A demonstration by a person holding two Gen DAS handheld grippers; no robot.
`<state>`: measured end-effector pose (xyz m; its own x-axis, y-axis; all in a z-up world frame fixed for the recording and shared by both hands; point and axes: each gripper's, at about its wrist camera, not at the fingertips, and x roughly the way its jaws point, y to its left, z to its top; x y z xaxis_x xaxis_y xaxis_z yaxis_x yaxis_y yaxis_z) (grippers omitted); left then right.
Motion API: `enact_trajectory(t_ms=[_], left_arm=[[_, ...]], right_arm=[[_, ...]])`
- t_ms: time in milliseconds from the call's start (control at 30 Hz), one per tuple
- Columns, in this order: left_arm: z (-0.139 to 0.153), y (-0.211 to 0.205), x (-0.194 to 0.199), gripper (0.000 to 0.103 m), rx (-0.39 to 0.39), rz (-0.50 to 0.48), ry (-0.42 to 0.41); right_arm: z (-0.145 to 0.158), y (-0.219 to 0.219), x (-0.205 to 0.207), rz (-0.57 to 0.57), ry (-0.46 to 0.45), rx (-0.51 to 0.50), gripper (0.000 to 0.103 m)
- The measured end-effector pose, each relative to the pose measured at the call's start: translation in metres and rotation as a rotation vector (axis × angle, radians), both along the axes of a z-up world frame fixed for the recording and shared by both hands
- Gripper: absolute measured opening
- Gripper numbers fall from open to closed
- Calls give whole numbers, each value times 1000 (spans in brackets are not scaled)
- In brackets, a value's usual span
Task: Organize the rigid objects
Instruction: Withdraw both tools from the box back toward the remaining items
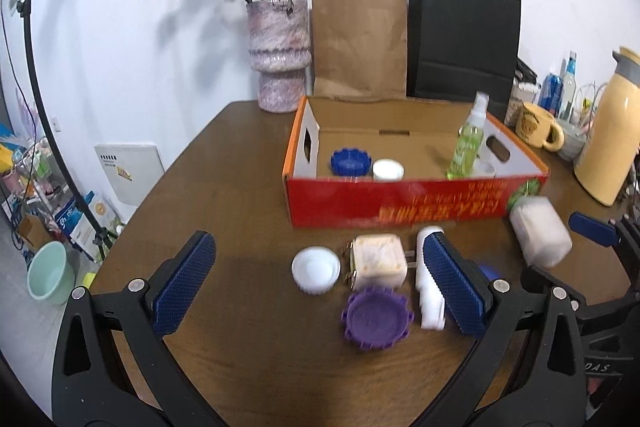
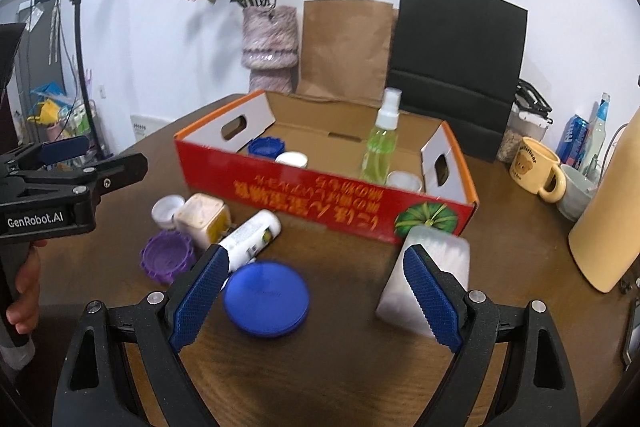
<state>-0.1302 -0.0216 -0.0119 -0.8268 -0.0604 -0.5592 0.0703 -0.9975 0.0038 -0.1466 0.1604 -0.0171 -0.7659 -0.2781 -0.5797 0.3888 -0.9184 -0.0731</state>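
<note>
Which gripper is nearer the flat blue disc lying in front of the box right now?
Right. The right gripper hangs open just above the blue disc, which lies by its left jaw. The left gripper is open farther left, over the purple lid.

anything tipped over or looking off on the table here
Yes. The white bottle lies on its side in front of the red box, and the clear container near the pumpkin print is tilted. The green spray bottle stands upright inside.
</note>
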Motion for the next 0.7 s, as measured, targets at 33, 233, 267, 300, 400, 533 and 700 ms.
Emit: enact_trajectory(t_ms=[33, 233, 267, 300, 400, 533, 700], left_arm=[[-4, -1, 3, 103, -3, -3, -8], [-20, -6, 13, 103, -17, -19, -41], [-22, -8, 14, 103, -18, -21, -46], [-24, -9, 15, 103, -19, -25, -51], [-27, -11, 16, 103, -17, -23, -58], [-30, -17, 15, 103, 9, -15, -70], [-33, -20, 13, 103, 26, -8, -84]], right_arm=[[-3, -2, 3, 6, -9, 7, 93], [-22, -15, 9, 45, -73, 66, 93], [-25, -17, 9, 50, -82, 75, 93], [-28, -20, 10, 56, -93, 90, 93], [-35, -25, 9, 68, -116, 113, 93], [-44, -27, 1, 62, -164, 125, 93], [-51, -32, -11, 59, -198, 123, 93]])
